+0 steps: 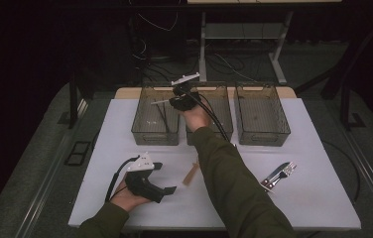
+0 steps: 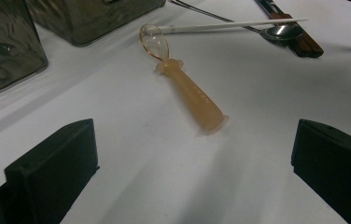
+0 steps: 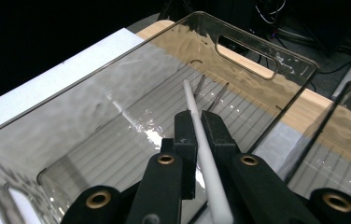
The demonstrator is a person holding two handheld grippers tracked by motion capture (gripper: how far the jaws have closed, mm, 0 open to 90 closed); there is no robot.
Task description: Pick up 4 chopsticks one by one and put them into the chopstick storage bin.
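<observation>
Right tongs [image 3: 197,128] clamped on a white stick [image 3: 201,140], over the left bin [image 1: 155,116]; the stick's near end runs off the bottom edge of the right gripper view. Dark thin sticks [image 3: 211,95] on the bin floor, hard to make out. Left tongs [image 2: 192,154] wide apart, nothing between them, low over the counter [image 1: 125,203] facing an amber spoon [image 2: 187,86]. Beyond it a metal spoon [image 2: 283,31] and a brown handle [image 2: 304,44], both cut off at the top edge. From above, the right sleeve [image 1: 234,188] covers the counter's middle.
</observation>
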